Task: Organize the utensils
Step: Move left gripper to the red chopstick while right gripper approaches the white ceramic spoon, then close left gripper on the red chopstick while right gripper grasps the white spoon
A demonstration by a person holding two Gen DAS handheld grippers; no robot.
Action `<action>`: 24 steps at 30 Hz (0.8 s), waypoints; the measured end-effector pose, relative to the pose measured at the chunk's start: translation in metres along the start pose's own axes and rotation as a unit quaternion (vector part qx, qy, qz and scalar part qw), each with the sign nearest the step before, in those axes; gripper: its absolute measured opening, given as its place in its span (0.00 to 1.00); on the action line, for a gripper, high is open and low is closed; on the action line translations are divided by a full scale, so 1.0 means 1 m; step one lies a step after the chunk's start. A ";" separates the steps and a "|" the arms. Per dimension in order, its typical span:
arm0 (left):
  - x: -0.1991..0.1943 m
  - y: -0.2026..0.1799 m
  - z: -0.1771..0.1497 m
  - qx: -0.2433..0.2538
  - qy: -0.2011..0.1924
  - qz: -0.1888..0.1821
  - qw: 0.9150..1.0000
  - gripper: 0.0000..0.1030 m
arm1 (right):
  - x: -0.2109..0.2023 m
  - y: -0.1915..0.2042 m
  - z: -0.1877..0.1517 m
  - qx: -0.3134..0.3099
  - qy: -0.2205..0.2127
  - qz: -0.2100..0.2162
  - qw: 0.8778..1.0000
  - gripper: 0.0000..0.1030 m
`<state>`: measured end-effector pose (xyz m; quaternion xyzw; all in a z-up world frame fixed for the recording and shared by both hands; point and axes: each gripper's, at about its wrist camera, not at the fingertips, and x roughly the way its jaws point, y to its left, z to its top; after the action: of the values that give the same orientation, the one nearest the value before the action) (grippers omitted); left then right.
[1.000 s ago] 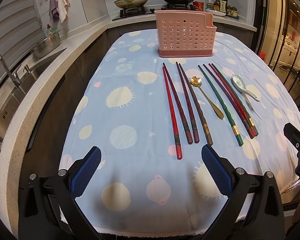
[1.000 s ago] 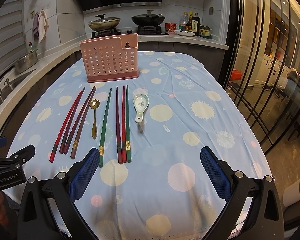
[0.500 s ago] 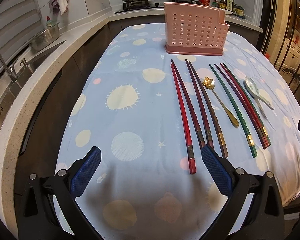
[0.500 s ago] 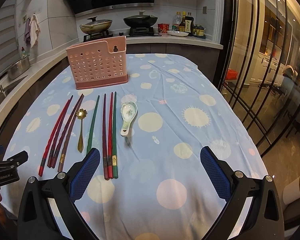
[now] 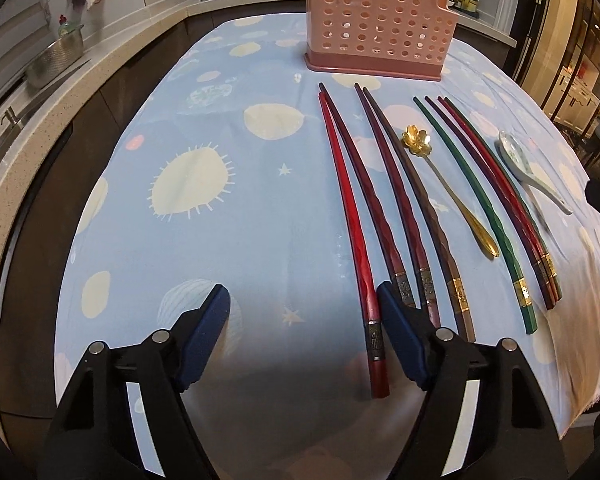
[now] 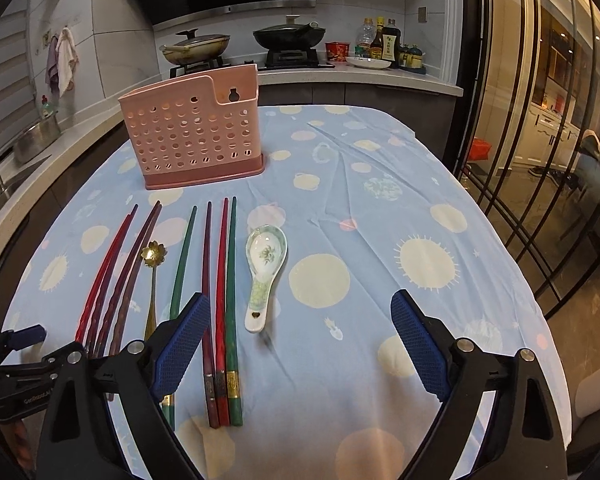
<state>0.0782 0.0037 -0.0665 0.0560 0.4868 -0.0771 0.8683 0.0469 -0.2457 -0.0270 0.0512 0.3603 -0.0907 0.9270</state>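
Table covered by a light blue cloth (image 6: 380, 208) printed with pale yellow suns and dots, slightly creased. Behind it, a kitchen counter (image 6: 364, 74) carries a stove with two pans, sauce bottles and a plate; sink (image 5: 4, 128) along the left wall, glass doors to the right. A pink perforated holder (image 6: 192, 136) stands upright at the far end of the table. Chopsticks (image 5: 352, 208) lie in a row in front of it, with a gold spoon (image 5: 446, 184) among them and a ceramic spoon (image 6: 264, 272) at the right end. Left gripper (image 5: 302, 312) is spread wide, low over the cloth, the red chopstick's near end just inside its right finger. Right gripper (image 6: 300, 320) is spread wide, holding nothing.
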 end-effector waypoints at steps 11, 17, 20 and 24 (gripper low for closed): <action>-0.010 0.000 -0.009 0.014 0.005 -0.034 0.999 0.52 | 0.049 0.003 0.014 0.025 0.045 0.038 0.998 0.39; -0.010 0.006 -0.008 0.008 0.003 -0.044 0.999 0.42 | 0.074 0.005 0.005 0.043 0.087 0.064 0.993 0.17; -0.011 0.008 -0.009 0.006 0.002 -0.056 0.998 0.31 | 0.073 0.006 0.000 0.042 0.084 0.063 0.994 0.14; -0.012 0.008 -0.010 0.011 0.004 -0.074 0.997 0.15 | 0.071 0.004 -0.003 0.046 0.082 0.066 0.993 0.13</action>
<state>0.0654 0.0139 -0.0611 0.0295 0.4923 -0.1460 0.8576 0.0972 -0.2505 -0.0766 0.1244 0.4262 -0.0413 0.8951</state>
